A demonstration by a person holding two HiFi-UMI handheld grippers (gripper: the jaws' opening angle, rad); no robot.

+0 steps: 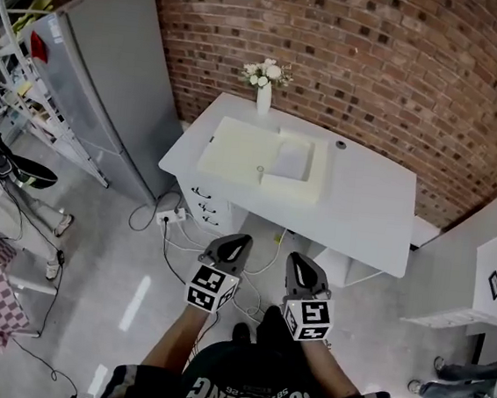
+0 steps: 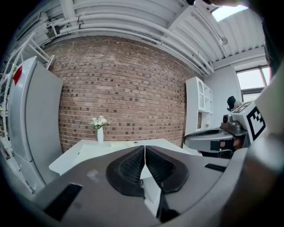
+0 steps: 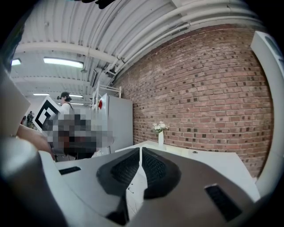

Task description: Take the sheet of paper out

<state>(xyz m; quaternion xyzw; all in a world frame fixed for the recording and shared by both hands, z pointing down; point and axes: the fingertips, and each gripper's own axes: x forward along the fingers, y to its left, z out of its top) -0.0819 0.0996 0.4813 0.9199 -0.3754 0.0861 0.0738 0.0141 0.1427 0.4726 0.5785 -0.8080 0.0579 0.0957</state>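
A pale cream flat box lies on the white desk, and a white sheet of paper rests in its recessed right part. Both grippers hang in front of the desk, well short of it and over the floor. My left gripper is shut with nothing in it; in the left gripper view its jaws meet in a thin line. My right gripper is likewise shut and holds nothing. The desk shows beyond the jaws in both gripper views.
A white vase of flowers stands at the desk's back edge by the brick wall. A tall grey cabinet is at the left, a white shelf unit at the right. Cables trail on the floor below the desk drawers.
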